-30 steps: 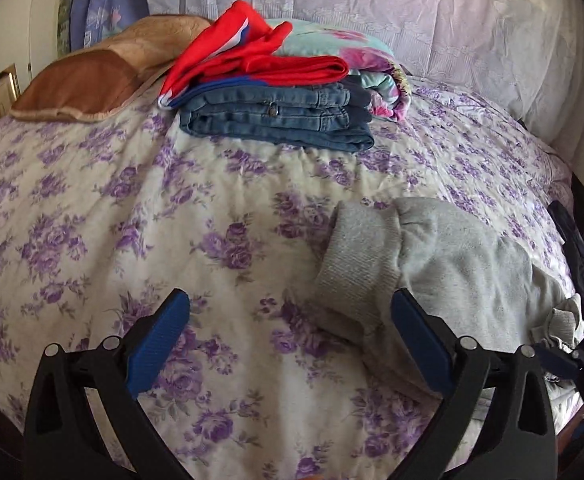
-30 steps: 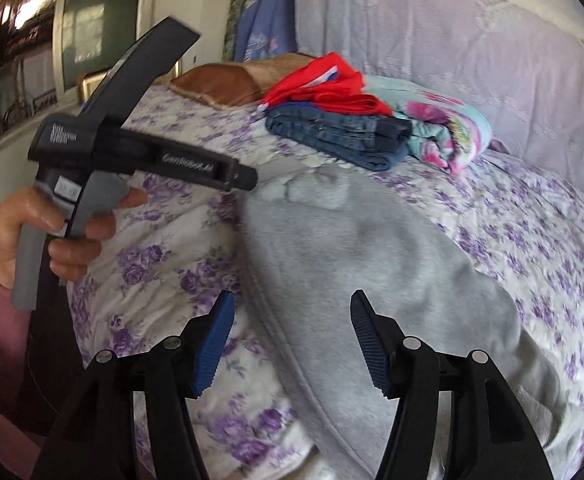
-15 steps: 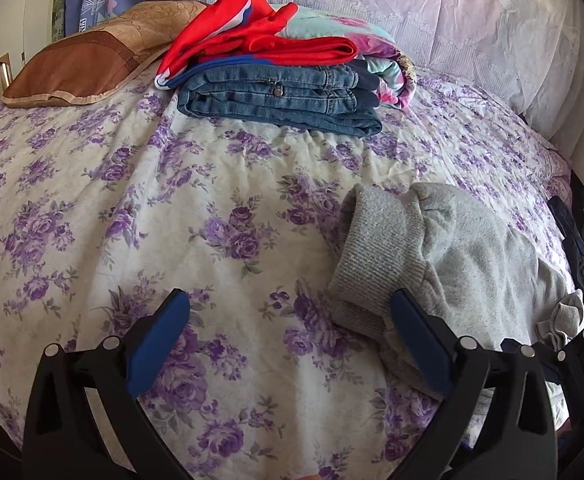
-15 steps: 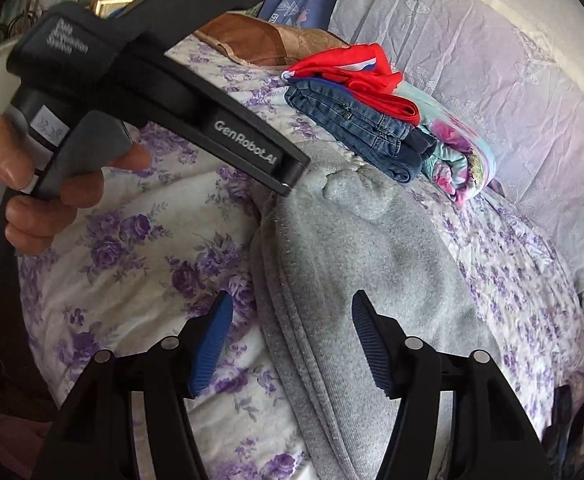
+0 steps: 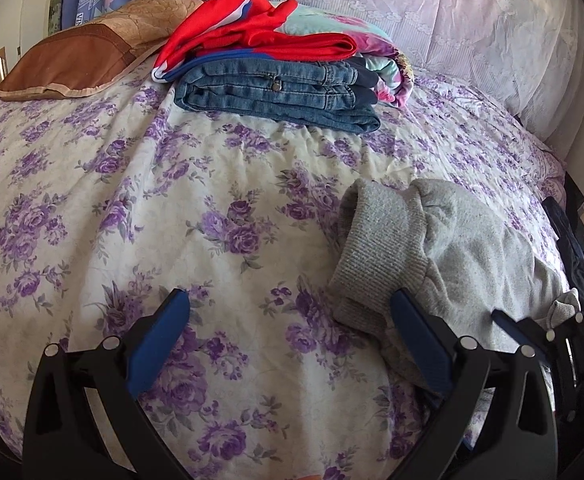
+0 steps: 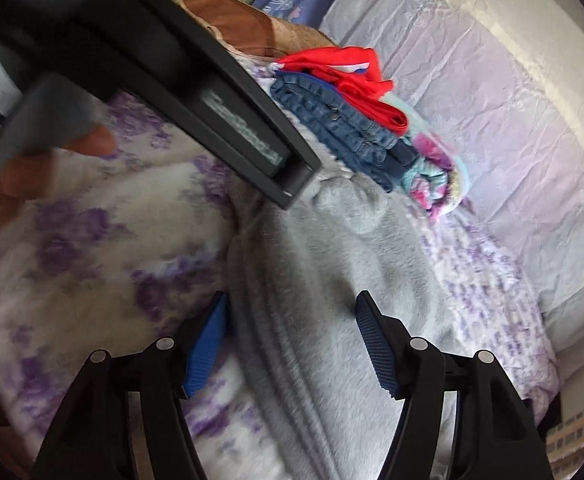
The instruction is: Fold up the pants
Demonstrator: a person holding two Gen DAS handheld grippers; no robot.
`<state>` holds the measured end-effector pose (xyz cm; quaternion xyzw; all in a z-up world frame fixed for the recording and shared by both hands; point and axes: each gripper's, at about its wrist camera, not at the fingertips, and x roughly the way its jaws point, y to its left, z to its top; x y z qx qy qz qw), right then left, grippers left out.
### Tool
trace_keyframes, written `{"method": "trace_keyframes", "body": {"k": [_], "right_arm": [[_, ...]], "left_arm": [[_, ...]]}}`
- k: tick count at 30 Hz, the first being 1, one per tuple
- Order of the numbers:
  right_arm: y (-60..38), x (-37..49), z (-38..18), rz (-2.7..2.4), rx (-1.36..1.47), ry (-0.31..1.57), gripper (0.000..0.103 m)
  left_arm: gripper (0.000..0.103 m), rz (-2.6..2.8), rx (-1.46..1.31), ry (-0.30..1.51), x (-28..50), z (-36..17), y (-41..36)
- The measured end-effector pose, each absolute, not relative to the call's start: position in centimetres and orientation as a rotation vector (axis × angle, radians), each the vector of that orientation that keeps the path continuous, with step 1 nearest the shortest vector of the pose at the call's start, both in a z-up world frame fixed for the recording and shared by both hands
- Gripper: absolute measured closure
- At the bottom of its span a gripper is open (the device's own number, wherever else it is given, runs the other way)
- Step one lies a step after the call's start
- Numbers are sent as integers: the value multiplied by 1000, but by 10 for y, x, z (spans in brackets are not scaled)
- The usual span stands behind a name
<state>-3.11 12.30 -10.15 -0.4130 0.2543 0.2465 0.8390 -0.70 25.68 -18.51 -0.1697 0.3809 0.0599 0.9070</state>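
Purple-flowered white bedspread (image 5: 140, 208). Nearest: left gripper (image 5: 290, 322), jaws wide, holding nothing; right gripper (image 6: 292, 328), jaws wide, straddling grey fleece sweatpants (image 6: 331, 264) lying on it. Beyond: folded blue denim jeans (image 5: 272, 92) under red garment (image 5: 260, 32).

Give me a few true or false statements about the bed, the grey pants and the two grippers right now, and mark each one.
1. Both grippers are open. True: the left gripper and the right gripper hold nothing.
2. The grey pants hang in the air. False: they lie on the flowered bedspread.
3. Folded jeans sit in the pile near the pillows, under a red garment. True.
4. The left gripper's fingers close on the ribbed cuff. False: its jaws are spread, and the cuff lies beside the right-hand finger.
5. The right gripper straddles an edge of the grey pants. True.
6. The bedspread is plain blue. False: it is white with purple flowers.
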Motion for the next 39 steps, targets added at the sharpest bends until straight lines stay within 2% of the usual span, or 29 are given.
{"method": "trace_keyframes", "body": {"k": [3, 4, 7, 10, 17, 23, 34, 36, 38, 39], "right_arm": [[120, -26, -103, 506, -844, 546, 41], [119, -26, -102, 505, -839, 547, 52], [117, -26, -102, 494, -839, 526, 70], [109, -24, -94, 497, -773, 514, 75], [92, -18, -76, 525, -597, 513, 76], [82, -15, -71, 533, -522, 502, 76], [81, -21, -76, 546, -541, 480, 76], [82, -22, -76, 548, -557, 483, 74], [83, -24, -76, 546, -580, 483, 65], [83, -26, -74, 541, -590, 473, 55]], "left_arm": [[4, 136, -343, 793, -10, -188, 258], [4, 139, -342, 800, -10, -189, 260], [4, 108, -368, 808, -12, -188, 265], [4, 31, -426, 785, -19, -182, 270], [4, -305, -636, 771, -17, -177, 268], [4, -531, -809, 844, 8, -193, 251], [6, -469, -892, 836, 43, -192, 250], [15, -466, -888, 831, 45, -191, 252], [29, -457, -863, 820, 45, -185, 253], [31, -461, -858, 811, 44, -180, 255]]}}
